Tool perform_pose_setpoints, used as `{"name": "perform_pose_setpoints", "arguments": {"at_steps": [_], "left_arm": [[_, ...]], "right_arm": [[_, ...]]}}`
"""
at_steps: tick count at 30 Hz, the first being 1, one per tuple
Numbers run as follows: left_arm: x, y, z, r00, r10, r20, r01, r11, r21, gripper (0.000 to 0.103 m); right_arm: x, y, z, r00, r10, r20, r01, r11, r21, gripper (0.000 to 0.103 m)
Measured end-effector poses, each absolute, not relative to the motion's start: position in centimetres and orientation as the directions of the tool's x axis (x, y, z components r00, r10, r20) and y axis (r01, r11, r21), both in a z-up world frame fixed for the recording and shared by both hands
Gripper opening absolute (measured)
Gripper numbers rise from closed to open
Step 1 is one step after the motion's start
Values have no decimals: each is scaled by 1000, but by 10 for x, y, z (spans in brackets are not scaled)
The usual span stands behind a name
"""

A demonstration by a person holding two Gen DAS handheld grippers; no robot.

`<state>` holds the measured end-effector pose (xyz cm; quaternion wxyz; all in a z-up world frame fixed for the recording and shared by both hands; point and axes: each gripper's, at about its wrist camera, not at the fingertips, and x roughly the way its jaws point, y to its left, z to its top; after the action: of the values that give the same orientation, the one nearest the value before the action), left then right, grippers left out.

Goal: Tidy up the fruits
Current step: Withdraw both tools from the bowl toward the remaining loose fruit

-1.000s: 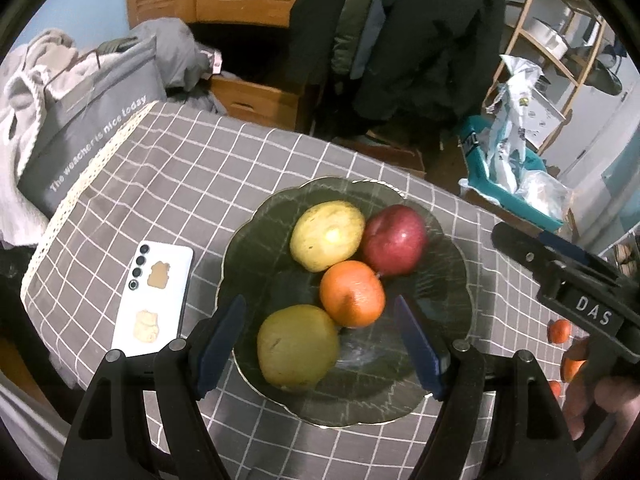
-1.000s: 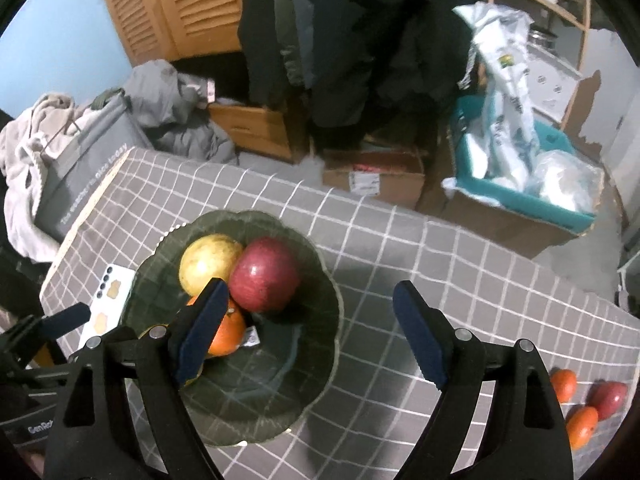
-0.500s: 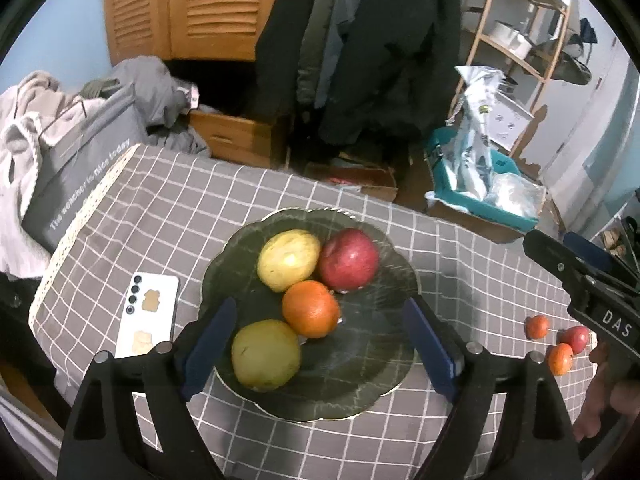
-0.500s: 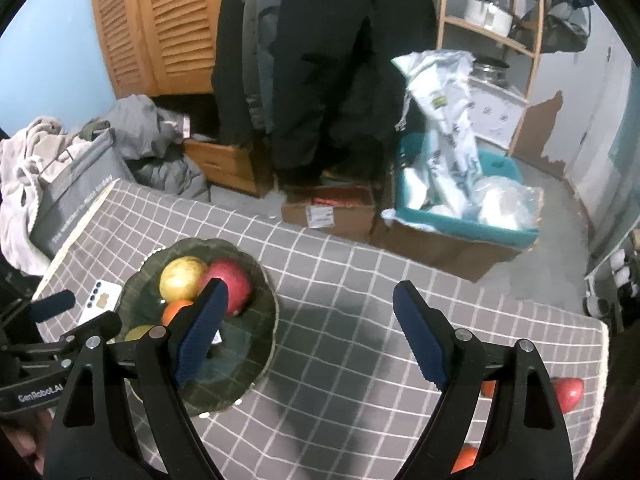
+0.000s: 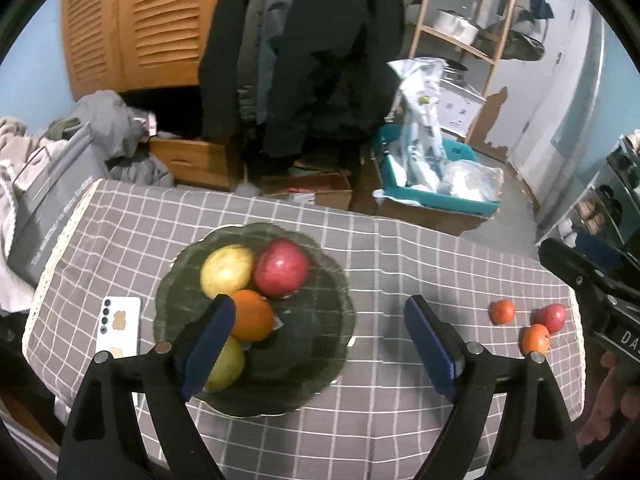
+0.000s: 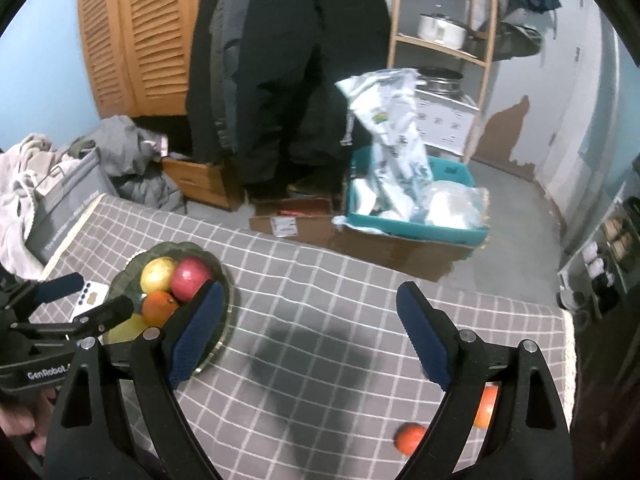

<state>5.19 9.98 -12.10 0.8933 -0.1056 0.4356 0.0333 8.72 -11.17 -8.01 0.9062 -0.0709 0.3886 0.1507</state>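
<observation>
A dark green glass plate (image 5: 308, 356) on the checked tablecloth holds a yellow fruit (image 5: 226, 270), a red apple (image 5: 281, 267), an orange (image 5: 252, 314) and a greenish pear (image 5: 228, 364). My left gripper (image 5: 318, 308) hovers open above the plate's right half with nothing between its fingers. Three small red-orange fruits (image 5: 535, 338) lie near the table's right edge. My right gripper (image 6: 308, 294) hangs over bare cloth right of the plate (image 6: 226, 312); its jaws are opening and hold nothing. Two small fruits (image 6: 410, 438) show low beside its right finger.
A white phone (image 5: 119, 330) lies left of the plate. A grey bag (image 5: 44, 208) and a pile of clothes stand past the table's left edge. On the floor behind the table are a cardboard box and a teal crate (image 5: 436, 196) of bags.
Both grippers have pulled back and up, so the plate looks smaller and sits further left. The small fruits at the right have come into view. The right jaws have widened.
</observation>
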Motion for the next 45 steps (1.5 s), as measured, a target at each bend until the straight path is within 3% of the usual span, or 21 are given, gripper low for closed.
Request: {"name": "perform_pose_setpoints", "arguments": {"at_steps": [23, 45], "left_arm": [[68, -2, -105, 625, -134, -769, 40, 989, -140, 97], [92, -72, -134, 557, -175, -812, 138, 983, -117, 100]], "right_arm": [[61, -239, -67, 713, 66, -698, -122, 992, -31, 88], [64, -331, -112, 647, -17, -762, 56, 998, 25, 88]]}}
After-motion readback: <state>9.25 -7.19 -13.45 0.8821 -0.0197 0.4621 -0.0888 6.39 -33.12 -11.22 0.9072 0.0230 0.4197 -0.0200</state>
